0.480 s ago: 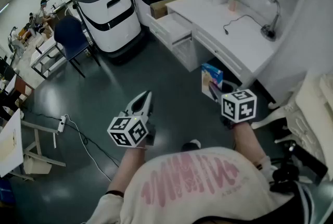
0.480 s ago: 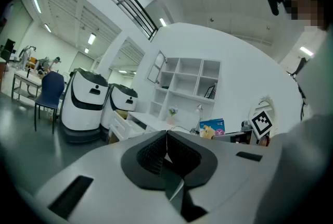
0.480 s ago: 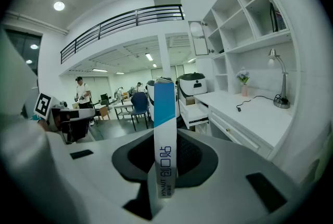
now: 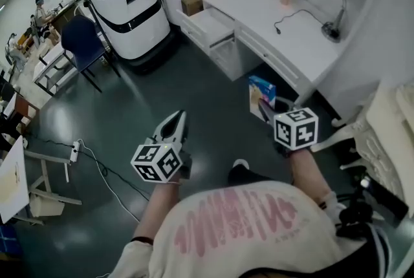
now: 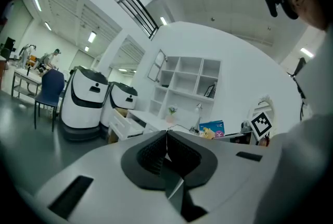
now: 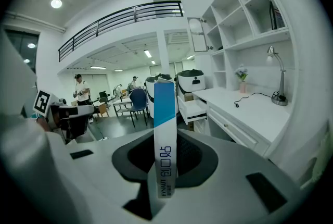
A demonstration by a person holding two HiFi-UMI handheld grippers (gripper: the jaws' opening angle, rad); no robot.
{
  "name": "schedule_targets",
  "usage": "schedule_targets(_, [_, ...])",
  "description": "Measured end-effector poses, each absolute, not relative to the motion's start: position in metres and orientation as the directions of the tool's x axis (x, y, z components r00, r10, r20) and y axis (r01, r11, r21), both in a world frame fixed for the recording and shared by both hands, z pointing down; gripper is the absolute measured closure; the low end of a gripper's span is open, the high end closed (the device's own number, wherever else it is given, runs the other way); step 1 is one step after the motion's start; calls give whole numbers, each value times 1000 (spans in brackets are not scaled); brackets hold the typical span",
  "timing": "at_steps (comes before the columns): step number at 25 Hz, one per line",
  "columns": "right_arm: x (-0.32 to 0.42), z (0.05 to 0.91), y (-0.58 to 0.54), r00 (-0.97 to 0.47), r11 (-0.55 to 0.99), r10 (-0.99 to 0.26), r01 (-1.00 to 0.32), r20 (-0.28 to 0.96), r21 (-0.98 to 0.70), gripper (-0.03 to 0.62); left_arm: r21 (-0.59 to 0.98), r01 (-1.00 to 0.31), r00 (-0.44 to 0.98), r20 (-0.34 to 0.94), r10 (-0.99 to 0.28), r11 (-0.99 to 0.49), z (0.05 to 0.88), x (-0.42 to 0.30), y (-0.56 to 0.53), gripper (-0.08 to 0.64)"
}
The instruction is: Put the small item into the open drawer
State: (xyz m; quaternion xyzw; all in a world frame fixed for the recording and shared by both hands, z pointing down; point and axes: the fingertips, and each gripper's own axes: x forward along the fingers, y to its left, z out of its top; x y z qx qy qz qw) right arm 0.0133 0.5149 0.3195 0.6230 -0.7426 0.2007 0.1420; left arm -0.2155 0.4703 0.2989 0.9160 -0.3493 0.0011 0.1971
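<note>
The fingers (image 6: 191, 158) of the right gripper (image 6: 165, 139) are closed on only the lower part of the thin blue-and-white box (image 6: 164, 103), well apart from the open drawer (image 6: 191, 108), so I think it may tilt or slip on the way; the left gripper (image 5: 167, 147) is closed, empty.

Looked like a robotics lab-cum-office w/ a mock study corner. Right of the right gripper (image 6: 165, 158) stood white desk w/ drawers (image 6: 255, 113), white wall shelving (image 6: 244, 14), grey desk lamp (image 6: 278, 74). Straight ahead of it: two big white-and-black robot units (image 4: 129, 11), blue office chair (image 4: 81, 44), ppl (image 6: 81, 91) at work tables (image 6: 122, 106), black mezzanine railing (image 6: 125, 17) overhead, dark glossy floor (image 4: 129, 108) below.
</note>
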Motion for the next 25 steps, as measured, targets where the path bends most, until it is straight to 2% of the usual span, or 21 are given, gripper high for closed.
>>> schedule_targets(13, [87, 325, 379, -216, 169, -862, -975, 459, -142, 508, 381, -669, 726, 150, -671, -639, 311, -158, 358, 531])
schedule_targets(21, [123, 310, 298, -289, 251, -863, -957, 415, -147, 508, 394, -698, 673, 74, -736, -598, 293, -124, 286, 531])
schedule_targets(25, [139, 318, 275, -291, 241, -860, -956, 420, -169, 508, 400, -706, 663, 84, -744, -584, 300, -110, 266, 530])
